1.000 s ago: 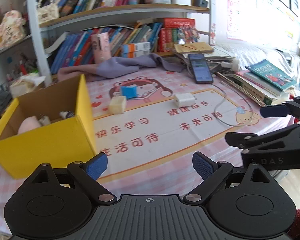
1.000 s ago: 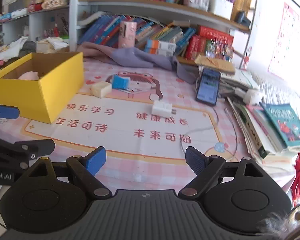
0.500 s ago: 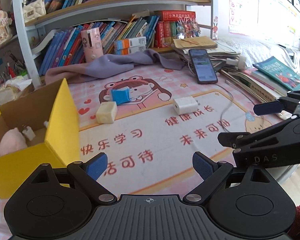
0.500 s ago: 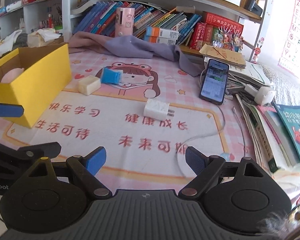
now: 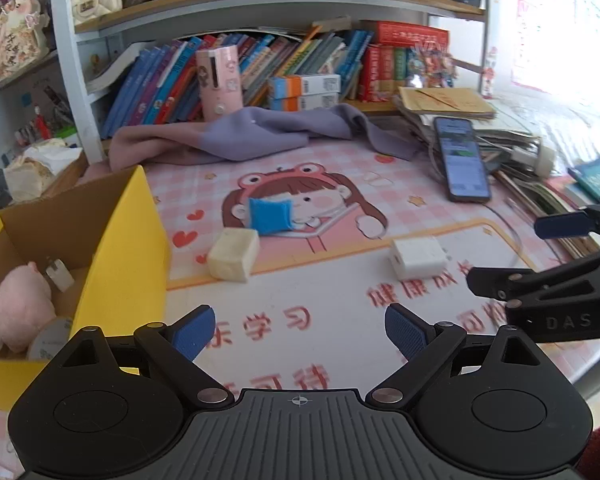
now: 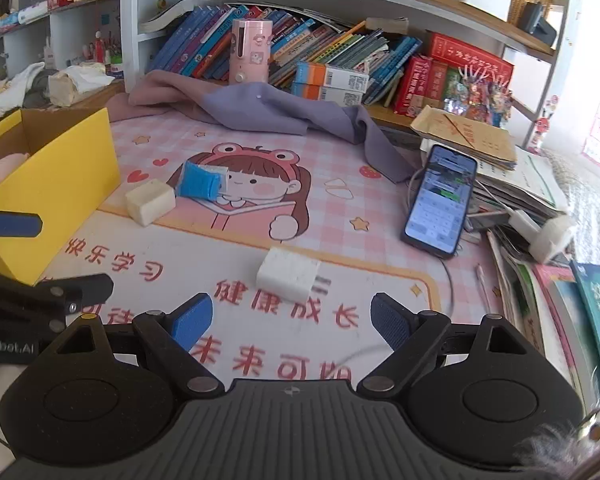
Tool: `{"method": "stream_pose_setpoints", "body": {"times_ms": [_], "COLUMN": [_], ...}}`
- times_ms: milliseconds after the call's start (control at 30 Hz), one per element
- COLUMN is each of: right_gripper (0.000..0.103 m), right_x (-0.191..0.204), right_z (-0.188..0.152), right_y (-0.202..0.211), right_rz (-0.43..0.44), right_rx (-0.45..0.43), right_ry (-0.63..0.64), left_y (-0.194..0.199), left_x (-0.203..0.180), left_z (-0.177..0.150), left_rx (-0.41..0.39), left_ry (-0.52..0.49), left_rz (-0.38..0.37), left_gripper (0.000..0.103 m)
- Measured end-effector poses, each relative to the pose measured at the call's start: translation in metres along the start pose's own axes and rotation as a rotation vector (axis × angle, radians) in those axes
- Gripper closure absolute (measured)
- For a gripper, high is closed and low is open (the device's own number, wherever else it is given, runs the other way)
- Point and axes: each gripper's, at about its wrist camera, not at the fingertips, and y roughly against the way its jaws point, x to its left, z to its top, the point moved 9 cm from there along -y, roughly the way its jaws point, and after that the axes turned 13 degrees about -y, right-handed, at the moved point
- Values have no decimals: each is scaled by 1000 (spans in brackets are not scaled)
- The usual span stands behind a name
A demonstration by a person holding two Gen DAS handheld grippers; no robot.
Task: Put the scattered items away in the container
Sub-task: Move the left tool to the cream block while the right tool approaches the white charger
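Pink desk mat (image 6: 380,280) | white charger (image 6: 288,274) just ahead of right jaws | both jaws spread

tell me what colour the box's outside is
Bright yellow outside, plain brown cardboard inside; the box shows best in the left wrist view.

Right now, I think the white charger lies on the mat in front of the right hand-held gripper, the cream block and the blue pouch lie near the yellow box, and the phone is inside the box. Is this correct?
One detail is wrong: the phone is not inside the yellow box. In the right wrist view it lies at the right of the mat, against the stack of papers. The white charger, cream block and blue pouch are as you say.
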Motion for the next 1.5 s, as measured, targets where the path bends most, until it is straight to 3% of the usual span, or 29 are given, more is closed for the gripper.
{"method": "stream_pose_setpoints", "body": {"times_ms": [333,600,1167,1367,1500], "right_gripper": [17,18,19,19,20], "right_x": [-12,-14,-17,-18,-17], "right_z": [19,23,12,9,9], "right_y": [-43,-76,-124,-135,-138], "right_rz": [82,135,141,144,149], "right_rx": [49,111,215,244,253], "right_ry": [5,0,30,23,33], "left_y": [-33,-63,-140,-157,-162], "left_x": [18,24,52,61,65], "left_z": [26,34,32,25,21], "left_rx": [44,106,234,278,289], "left_ry": [33,23,63,97,121], "left_rz": [104,138,179,164,150], "left_gripper": [10,11,15,24,36]}}
